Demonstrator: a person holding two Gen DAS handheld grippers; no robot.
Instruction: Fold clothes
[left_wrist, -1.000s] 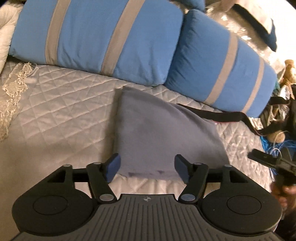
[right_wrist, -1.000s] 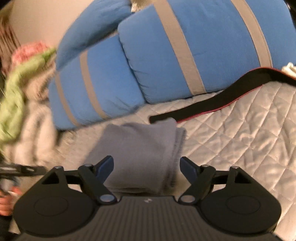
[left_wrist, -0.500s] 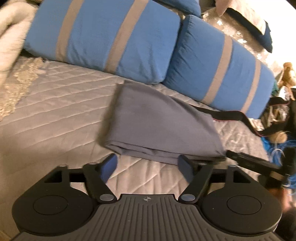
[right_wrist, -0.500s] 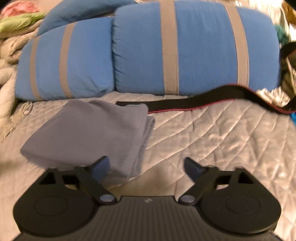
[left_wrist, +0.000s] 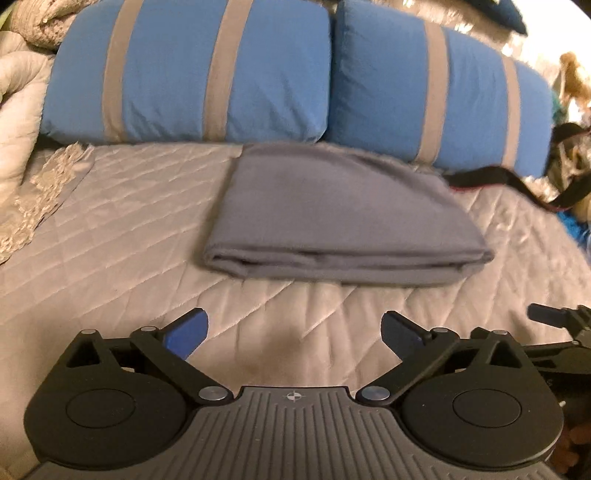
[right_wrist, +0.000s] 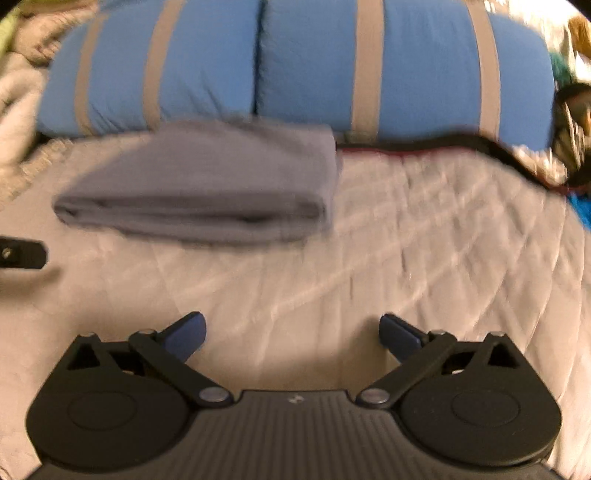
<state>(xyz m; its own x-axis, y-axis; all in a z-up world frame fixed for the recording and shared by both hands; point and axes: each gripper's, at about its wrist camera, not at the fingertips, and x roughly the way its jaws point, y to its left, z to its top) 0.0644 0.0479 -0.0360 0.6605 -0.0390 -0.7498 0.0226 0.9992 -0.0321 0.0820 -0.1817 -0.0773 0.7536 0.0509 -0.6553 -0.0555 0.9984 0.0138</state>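
Observation:
A grey garment (left_wrist: 332, 214) lies folded into a flat stack on the quilted bedspread (left_wrist: 122, 229), its layered edge facing me. In the right wrist view the same grey garment (right_wrist: 207, 184) sits to the upper left, blurred. My left gripper (left_wrist: 293, 332) is open, held back from the stack over bare quilt, with nothing between its blue-padded fingers. My right gripper (right_wrist: 291, 334) is open too, off to the right of the stack and nearer than it. Part of the right gripper (left_wrist: 554, 317) shows at the left wrist view's right edge.
Two blue pillows with grey stripes (left_wrist: 207, 70) (left_wrist: 436, 88) line the far side, right behind the garment. A black strap with red trim (left_wrist: 491, 177) trails to the right. Cream blankets and lace (left_wrist: 26, 177) lie at the left. Cluttered items sit at the far right (left_wrist: 569, 110).
Both grippers have pulled back from the folded garment, which earlier lay between their fingers. The stack now lies free on the quilt, farther ahead in both views.

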